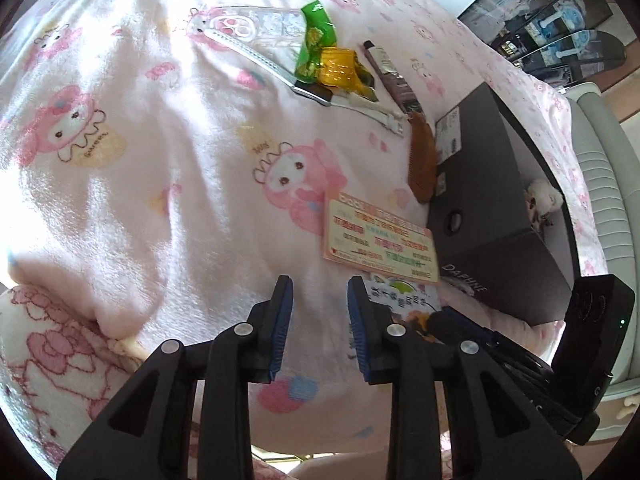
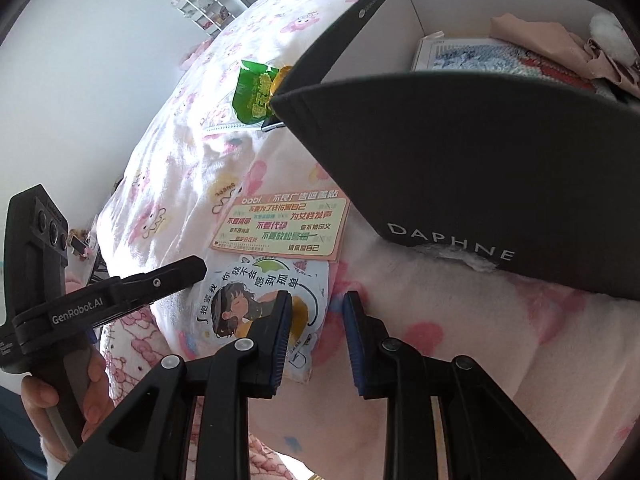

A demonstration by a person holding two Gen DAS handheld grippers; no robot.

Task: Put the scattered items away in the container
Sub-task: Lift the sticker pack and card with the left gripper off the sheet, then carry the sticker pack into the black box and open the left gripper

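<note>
While the dark grey cardboard box (image 2: 460, 160) hides its contents | two printed cards (image 2: 280, 224) beside it on bed | left tongs (image 1: 320, 332) and right tongs (image 2: 316, 340) part-open, empty

A fluffy white blanket printed with pink cartoon rabbits (image 1: 160, 168) covers the bed under everything. Beyond its far edge, dark glossy framed pictures (image 1: 552, 24) lean together. A ribbed white plastic appliance (image 1: 608, 184) stands beside the bed. Across the room, a plain white wall (image 2: 100, 80) carries small shelves of trinkets (image 2: 202, 6).
</note>
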